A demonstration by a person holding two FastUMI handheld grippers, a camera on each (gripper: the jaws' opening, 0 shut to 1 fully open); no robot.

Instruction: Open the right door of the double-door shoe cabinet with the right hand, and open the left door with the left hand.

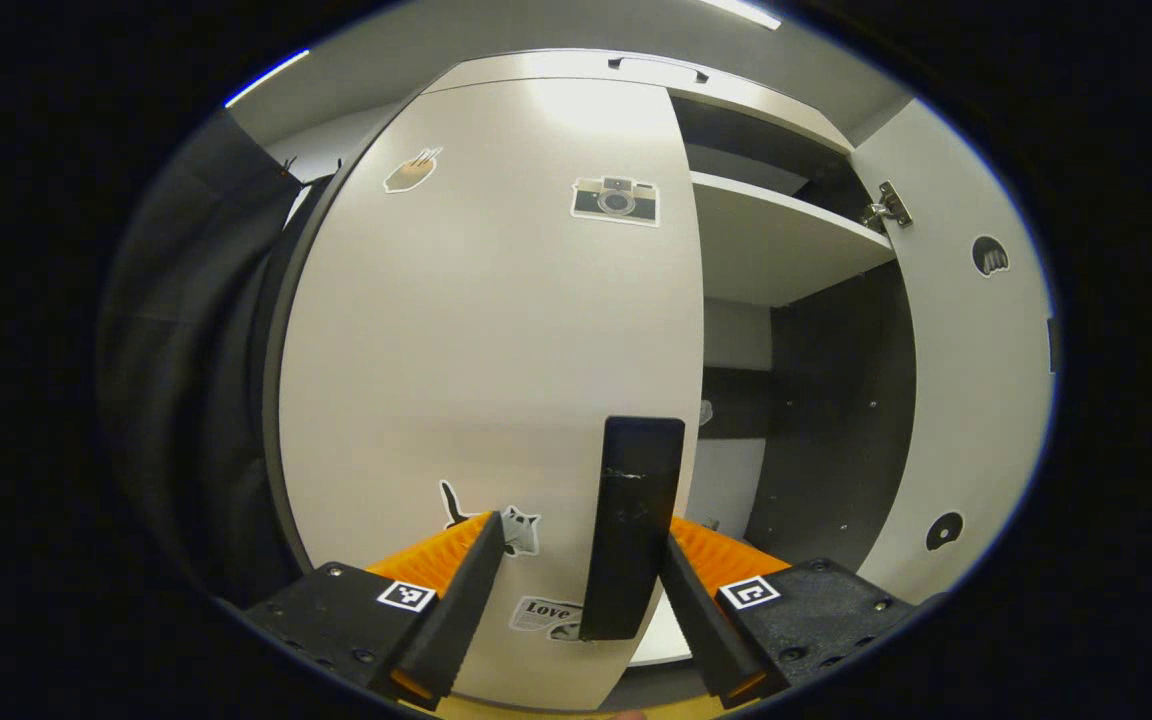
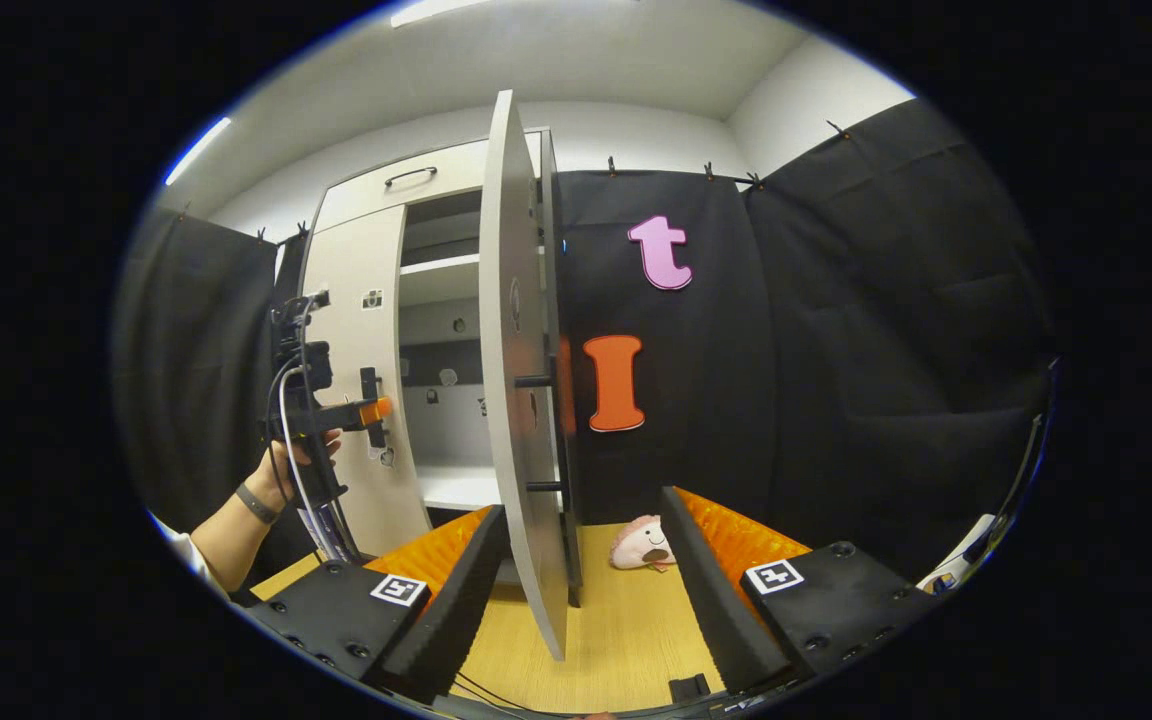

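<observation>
The white shoe cabinet's left door is closed and carries several stickers. Its dark vertical handle stands between the fingers of my left gripper, which is open around it; the right finger lies close against the handle, the left finger stands apart. The right door is swung open, showing the shelves. In the right gripper view that open right door is seen edge-on, its lower edge between the fingers of my open right gripper. A hand holds the left gripper at the left door.
A pink plush toy lies on the wooden floor by the booth's black cloth wall, just right of the open door. A top drawer with a handle sits above the doors. Black cloth hangs left of the cabinet.
</observation>
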